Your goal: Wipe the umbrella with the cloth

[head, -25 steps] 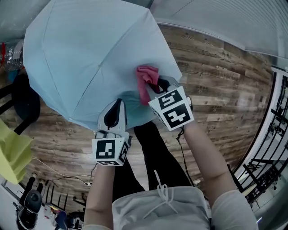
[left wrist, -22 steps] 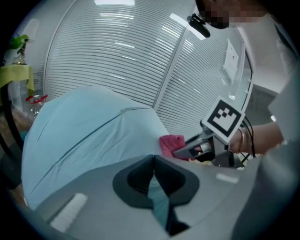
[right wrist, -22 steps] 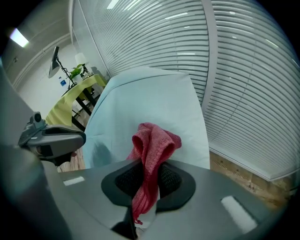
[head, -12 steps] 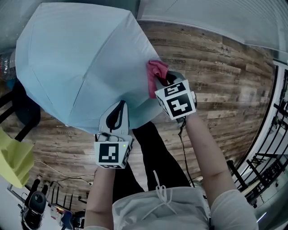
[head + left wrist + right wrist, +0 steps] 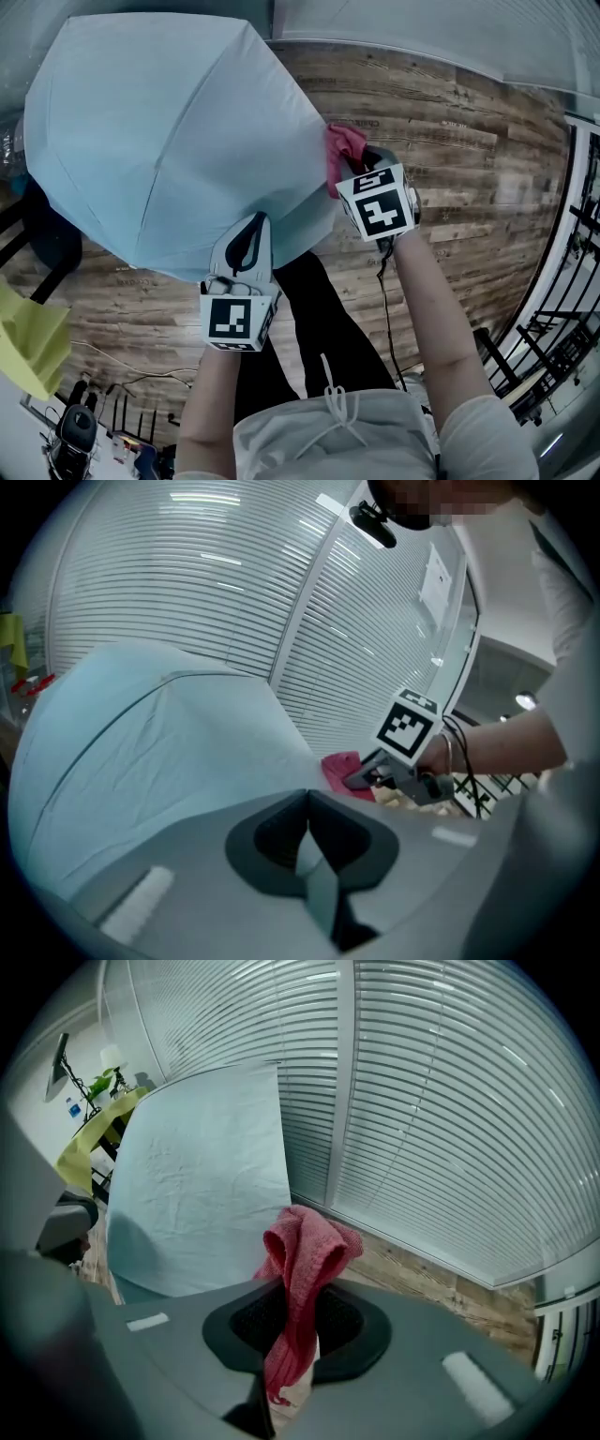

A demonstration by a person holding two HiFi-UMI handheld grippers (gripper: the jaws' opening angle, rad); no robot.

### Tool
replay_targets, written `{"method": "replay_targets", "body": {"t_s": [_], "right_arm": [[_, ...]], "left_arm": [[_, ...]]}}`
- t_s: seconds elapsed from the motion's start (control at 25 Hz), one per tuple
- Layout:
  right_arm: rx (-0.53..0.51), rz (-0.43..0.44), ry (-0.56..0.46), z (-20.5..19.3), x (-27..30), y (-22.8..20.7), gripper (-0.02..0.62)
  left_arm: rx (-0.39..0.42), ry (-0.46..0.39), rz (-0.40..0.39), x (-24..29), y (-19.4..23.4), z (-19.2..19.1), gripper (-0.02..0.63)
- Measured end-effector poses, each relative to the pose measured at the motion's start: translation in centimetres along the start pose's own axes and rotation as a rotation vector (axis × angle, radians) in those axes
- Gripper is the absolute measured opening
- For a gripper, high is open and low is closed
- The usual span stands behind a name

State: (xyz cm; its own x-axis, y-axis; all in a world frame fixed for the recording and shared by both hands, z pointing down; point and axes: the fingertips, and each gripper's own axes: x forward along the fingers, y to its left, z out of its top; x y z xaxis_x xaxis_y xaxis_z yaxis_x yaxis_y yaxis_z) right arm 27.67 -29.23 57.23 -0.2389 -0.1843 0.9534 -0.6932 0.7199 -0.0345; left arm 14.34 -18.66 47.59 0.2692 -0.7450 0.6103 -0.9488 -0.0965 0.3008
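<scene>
Cloth at umbrella edge, floor beyond

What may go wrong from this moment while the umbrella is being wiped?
The cloth sits at the rim of the umbrella, so the next stroke might slide off the canopy.
The right gripper pinches only a narrow fold of the cloth; it might pull out.
The left gripper holds just a thin strip of the umbrella, which might swing.

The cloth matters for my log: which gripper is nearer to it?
Right. The right gripper is shut on the cloth; the left gripper holds the umbrella edge, away from the cloth.
</scene>
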Motion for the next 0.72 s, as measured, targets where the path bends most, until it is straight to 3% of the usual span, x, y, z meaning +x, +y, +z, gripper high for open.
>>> {"method": "replay_targets", "body": {"t_s": [0.36, 0.52, 0.72], "right_arm": [[0.030, -0.097, -0.032, -1.8, -4.7, 1.4, 0.060], [0.060, -0.109, -0.073, -1.6, -7.4, 6.2, 0.060], [0.086, -0.092, -0.118, -2.3, -10.0, 15.2, 0.060]], "left_arm": [[0.007, -0.022, -0.047, -4.3, 0.5, -1.6, 0.007], [0.042, -0.020, -0.071, -7.9, 2.6, -3.0, 0.008], [0.059, -0.020, -0.060, -14.5, 6.4, -5.4, 0.007]]}}
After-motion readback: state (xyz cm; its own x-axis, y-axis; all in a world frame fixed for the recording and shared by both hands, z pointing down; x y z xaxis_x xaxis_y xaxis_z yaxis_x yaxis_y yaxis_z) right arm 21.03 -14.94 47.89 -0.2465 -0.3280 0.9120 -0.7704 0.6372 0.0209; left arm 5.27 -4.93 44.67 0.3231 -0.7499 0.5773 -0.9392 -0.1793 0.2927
